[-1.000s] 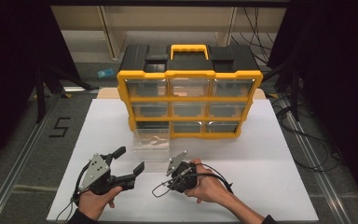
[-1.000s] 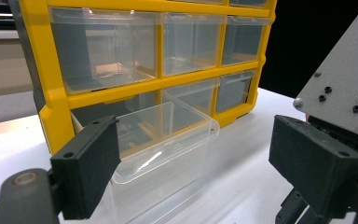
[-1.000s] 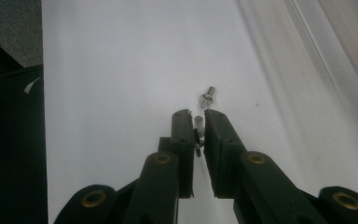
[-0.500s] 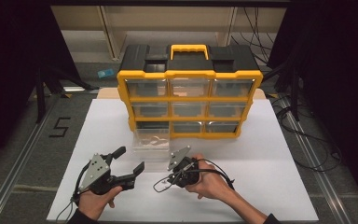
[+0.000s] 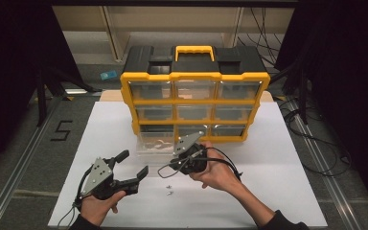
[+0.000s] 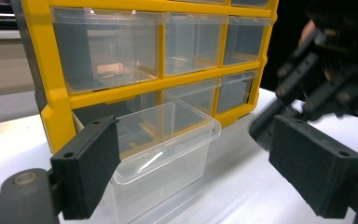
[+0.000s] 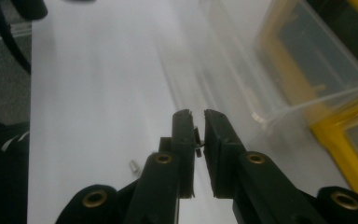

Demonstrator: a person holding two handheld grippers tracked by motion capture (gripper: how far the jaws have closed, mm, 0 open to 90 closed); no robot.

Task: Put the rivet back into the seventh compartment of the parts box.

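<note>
A yellow and black drawer cabinet (image 5: 194, 103) (image 6: 60, 107) stands at the back of the white mat. One clear drawer (image 5: 155, 141) (image 6: 163, 154) (image 7: 242, 88) stands pulled out on the mat in front of it. My right gripper (image 5: 174, 166) (image 7: 198, 126) hangs just right of that drawer, above the mat, shut on a small dark screw (image 7: 197, 138) pinched between its pads. My left gripper (image 5: 134, 163) (image 6: 193, 163) rests low at the front left, open and holding nothing, and faces the clear drawer. The right gripper (image 6: 279, 116) is a blur at the right of the left gripper view.
Two small loose screws (image 5: 168, 185) (image 5: 169, 193) lie on the white mat (image 5: 278, 158) below the right gripper; one screw (image 7: 133, 165) appears beside the jaws in the right gripper view. Black cables trail right of the table.
The right gripper has lifted off the mat and moved toward the clear drawer, still pinching the screw. The left gripper has stayed put.
</note>
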